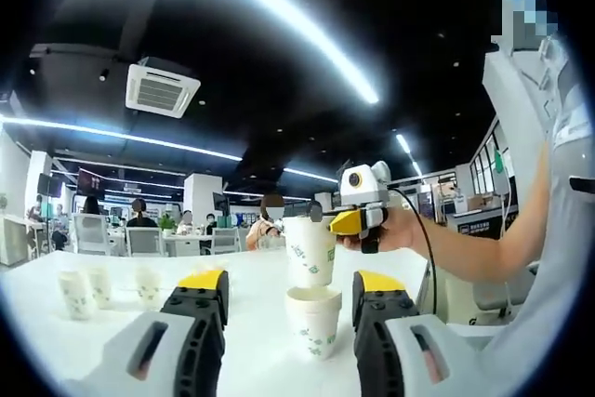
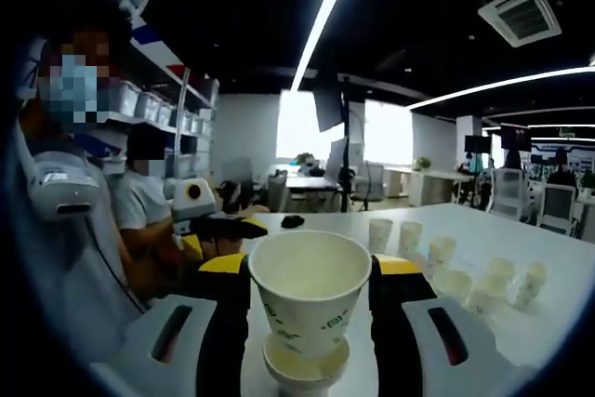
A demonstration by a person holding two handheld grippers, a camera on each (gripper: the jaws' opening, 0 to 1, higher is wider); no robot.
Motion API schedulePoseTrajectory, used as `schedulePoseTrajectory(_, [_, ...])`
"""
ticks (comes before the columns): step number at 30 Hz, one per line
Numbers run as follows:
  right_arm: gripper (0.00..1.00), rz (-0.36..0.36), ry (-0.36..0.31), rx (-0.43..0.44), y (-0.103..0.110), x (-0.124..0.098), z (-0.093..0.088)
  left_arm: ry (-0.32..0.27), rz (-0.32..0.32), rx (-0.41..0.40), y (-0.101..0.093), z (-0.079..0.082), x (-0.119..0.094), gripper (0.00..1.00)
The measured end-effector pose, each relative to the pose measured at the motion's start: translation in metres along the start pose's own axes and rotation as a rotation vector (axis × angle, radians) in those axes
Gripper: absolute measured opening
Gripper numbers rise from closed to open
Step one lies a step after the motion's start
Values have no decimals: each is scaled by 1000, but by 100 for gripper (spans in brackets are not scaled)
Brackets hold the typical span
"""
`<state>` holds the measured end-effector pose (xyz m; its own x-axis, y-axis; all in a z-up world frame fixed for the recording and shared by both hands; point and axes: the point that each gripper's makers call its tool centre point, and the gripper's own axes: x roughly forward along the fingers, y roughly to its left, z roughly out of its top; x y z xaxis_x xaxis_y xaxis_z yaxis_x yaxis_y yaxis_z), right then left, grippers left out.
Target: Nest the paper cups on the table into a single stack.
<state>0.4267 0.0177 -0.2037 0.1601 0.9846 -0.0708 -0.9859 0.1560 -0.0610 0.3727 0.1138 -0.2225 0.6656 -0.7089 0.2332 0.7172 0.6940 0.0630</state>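
White surface (image 1: 121, 332), loose cups (image 2: 465, 281) toward its far edge. My right tool (image 2: 310, 276) clamps the held cup (image 2: 310, 299) directly above the base cup (image 1: 312, 321); left tool (image 1: 290, 290) open around it. Light, crushable paper: grip mid-wall, gently.

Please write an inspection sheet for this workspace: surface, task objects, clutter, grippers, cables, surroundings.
Surface: white table.
Task objects: held cup directly above standing cup; loose cups beyond.
Clutter: small dark object at far edge.
Grippers: right gripper shut on held cup; left gripper open, jaws flanking standing cup.
Cables: black cable from right gripper.
Surroundings: office, seated people, ceiling lights.
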Motion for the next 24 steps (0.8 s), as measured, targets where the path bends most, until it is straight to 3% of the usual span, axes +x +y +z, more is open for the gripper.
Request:
schedulePoseTrajectory(5, [54, -21, 37, -13, -1, -2, -11, 20, -5, -12, 1, -8, 5, 57])
schedulePoseTrajectory(10, [54, -19, 59, -7, -3, -7, -22, -14, -11, -18, -1, 1, 4, 57])
schedulePoseTrajectory(12, [54, -23, 65, 2, -3, -8, -26, 0, -11, -27, -2, -3, 4, 57])
schedulePoseTrajectory(14, [54, -23, 63, 5, 0, -8, -27, 15, -12, -15, -4, -6, 3, 57])
schedulePoseTrajectory(18, [54, -16, 57, -8, 10, -6, -26, -21, -13, -18, -4, 5, -2, 56])
schedulePoseTrajectory(24, [54, -24, 75, -17, 4, -6, -29, -5, -10, -23, -1, 0, 1, 56])
